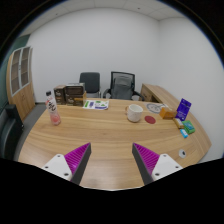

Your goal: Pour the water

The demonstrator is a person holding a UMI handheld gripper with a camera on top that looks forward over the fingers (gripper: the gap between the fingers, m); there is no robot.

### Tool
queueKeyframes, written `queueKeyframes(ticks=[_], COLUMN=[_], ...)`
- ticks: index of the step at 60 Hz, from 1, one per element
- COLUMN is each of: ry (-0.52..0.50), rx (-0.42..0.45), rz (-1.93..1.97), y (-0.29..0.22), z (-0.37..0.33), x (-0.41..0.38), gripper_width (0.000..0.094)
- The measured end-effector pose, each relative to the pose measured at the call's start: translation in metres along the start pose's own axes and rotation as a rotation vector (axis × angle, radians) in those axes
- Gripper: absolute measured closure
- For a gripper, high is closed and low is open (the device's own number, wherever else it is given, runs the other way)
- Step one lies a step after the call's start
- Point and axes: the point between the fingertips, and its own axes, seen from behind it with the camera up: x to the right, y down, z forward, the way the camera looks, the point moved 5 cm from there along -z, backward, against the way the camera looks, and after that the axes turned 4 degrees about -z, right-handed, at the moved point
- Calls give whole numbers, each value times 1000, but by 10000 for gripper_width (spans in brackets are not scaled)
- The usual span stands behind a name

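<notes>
Tool (111,160) open, holding nothing; clear plastic water bottle w/ pink label (52,108) stands upright mid-left of frame, well beyond left finger.

Two-fingered claw (111,160), dark wedge-shaped fingers (70,160) with magenta inner pads (150,156) and pale outer tips.

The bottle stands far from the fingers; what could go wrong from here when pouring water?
1. The bottle stands near the table edge; a clumsy approach could knock it off.
2. The cup is well apart from it, so water may spill in transit.
3. Papers nearby could get wet.
</notes>
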Motion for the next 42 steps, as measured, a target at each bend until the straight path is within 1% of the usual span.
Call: queueKeyframes(ticks=[11, 21, 33, 42], ry=[-52, -129, -151, -134], rx=[37, 98, 178, 229], rz=[41, 50, 75, 80], y=[-12, -47, -91, -109], z=[30, 79, 157, 217], x=[-133, -238, -301, -325], gripper_width=[76, 80, 79, 137])
